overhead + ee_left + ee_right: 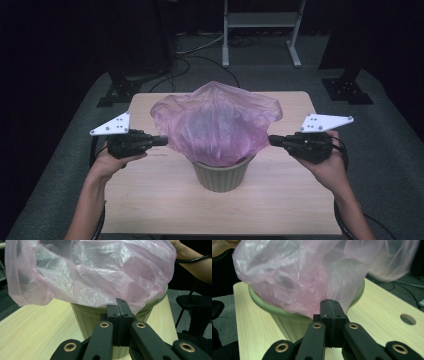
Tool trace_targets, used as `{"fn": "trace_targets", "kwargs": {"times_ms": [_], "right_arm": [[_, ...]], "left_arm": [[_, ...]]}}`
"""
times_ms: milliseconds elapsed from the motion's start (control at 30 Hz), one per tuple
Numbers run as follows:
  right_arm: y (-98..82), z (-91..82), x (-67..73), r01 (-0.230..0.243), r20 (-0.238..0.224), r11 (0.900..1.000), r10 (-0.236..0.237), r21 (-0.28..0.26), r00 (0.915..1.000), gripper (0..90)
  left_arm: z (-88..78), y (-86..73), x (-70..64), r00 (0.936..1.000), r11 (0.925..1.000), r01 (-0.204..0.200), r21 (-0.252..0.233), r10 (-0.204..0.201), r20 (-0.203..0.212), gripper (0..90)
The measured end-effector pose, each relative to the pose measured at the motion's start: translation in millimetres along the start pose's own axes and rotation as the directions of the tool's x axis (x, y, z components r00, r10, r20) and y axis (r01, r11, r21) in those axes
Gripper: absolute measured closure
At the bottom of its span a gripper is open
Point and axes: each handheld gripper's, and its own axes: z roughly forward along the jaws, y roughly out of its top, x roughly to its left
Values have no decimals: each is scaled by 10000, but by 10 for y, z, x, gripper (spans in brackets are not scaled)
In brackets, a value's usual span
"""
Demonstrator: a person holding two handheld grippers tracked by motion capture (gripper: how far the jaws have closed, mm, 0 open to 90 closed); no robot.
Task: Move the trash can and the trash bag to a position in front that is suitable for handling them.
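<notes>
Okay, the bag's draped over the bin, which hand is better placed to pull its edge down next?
Likely the left: the left gripper sits against the bag hem, while the right gripper looks slightly apart.

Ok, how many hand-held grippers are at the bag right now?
2. The left hand-held gripper is at the left edge of the translucent pink plastic bag draped over the ribbed pale green bin; the right hand-held gripper is at the bag's right edge. Both have jaws shut.

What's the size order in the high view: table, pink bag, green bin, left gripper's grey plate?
Largest to smallest, as they look:
1. table
2. pink bag
3. green bin, though the bag covers its top, so its full size is hidden
4. grey plate on the left gripper
</notes>
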Motion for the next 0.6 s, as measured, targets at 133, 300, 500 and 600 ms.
{"fn": "trace_targets", "kwargs": {"times_ms": [133, 300, 500, 600], "right_arm": [[-122, 25, -34, -226, 6, 9996, 226, 185, 9997, 900], [-250, 79, -76, -475, -38, 9980, 477, 407, 9989, 900], [-343, 147, -95, -681, -148, 9960, 691, 580, 9975, 900], [-387, 185, -108, -716, -189, 9949, 731, 715, 9971, 900]], "left_arm": [[15, -142, 5, 9998, 9998, 201, 15, -201, -29, 900], [52, -284, 19, 9987, 9987, 514, -42, -514, 7, 900], [112, -415, 40, 9971, 9971, 754, -41, -754, 68, 900], [138, -475, 54, 9958, 9959, 909, -1, -909, 50, 900]]}}
